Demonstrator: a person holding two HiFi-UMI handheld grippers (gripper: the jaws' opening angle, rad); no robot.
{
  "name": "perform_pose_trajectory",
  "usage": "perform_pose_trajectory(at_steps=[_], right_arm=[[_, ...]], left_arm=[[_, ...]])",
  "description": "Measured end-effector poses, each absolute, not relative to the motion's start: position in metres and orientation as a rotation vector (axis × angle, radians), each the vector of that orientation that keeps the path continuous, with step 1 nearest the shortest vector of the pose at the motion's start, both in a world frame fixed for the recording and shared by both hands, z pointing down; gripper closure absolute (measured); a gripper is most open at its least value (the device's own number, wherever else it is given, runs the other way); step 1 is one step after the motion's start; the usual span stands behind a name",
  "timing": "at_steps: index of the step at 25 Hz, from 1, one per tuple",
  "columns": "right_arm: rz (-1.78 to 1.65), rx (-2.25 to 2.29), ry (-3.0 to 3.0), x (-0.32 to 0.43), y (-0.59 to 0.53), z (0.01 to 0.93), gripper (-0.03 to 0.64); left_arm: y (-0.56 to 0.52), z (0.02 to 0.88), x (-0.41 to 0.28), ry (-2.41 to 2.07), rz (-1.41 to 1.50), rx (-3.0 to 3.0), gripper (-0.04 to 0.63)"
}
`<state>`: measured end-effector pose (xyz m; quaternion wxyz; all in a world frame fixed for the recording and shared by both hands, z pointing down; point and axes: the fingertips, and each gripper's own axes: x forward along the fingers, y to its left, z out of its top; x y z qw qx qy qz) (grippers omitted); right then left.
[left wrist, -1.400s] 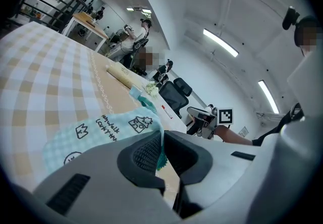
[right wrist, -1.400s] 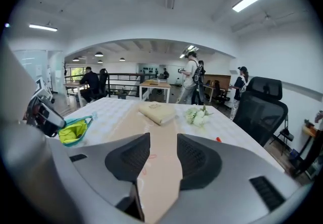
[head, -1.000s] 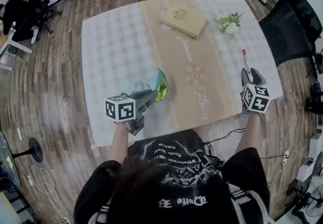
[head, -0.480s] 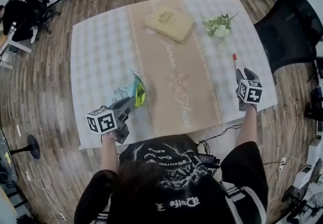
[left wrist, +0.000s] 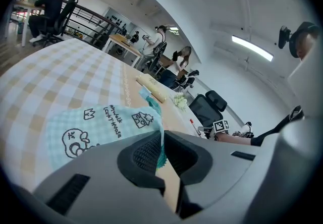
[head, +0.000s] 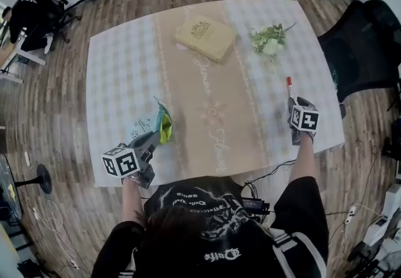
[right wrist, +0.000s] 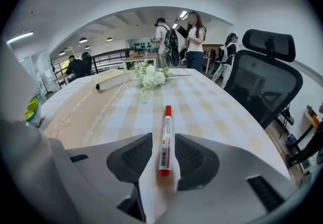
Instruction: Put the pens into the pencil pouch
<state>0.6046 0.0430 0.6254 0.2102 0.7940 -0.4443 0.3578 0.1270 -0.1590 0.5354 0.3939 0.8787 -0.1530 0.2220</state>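
A red-capped marker pen (head: 290, 86) lies on the checked tablecloth near the table's right edge. My right gripper (head: 295, 104) straddles its near end. In the right gripper view the pen (right wrist: 165, 140) lies between the two pads with a small gap on each side, and the jaws are closing. The mint-green pencil pouch (head: 156, 124), with a yellow lining showing at its mouth, lies near the front left of the table. My left gripper (head: 151, 139) is shut on the pouch's near edge (left wrist: 160, 143).
A tan book (head: 205, 37) lies at the far middle on the beige runner, with a small white flower sprig (head: 269, 39) to its right. A black office chair (head: 363, 51) stands beyond the table's (head: 119, 64) right edge. People stand in the background.
My right gripper has dropped forward over the pen's near end, and its jaws have narrowed. The left gripper has drawn the pouch slightly toward the near left.
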Motion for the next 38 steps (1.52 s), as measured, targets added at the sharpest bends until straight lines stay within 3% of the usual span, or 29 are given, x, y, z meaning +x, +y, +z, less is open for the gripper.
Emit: perform_pose_trajectory(at_steps=[11,14,19,38], right_arm=[[1.124,2.157,-1.256,0.608,0.046,0.652,0.474],[1.148,2.164,-1.232,0.612,0.048,0.652,0.533],[1.153,2.174,-1.197,0.613,0.047,0.652,0.541],[0.732,2.130,-1.345,0.561,0.002,0.553,0.543]], left_arm=[[-0.162,0.536,0.131,-0.436,0.549,2.212,0.560],[-0.161,0.536,0.130,-0.441,0.549,2.207,0.560],[-0.160,0.537,0.130,-0.435,0.546,2.205,0.560],[-0.167,0.533,0.122,-0.381,0.561,2.221,0.560]])
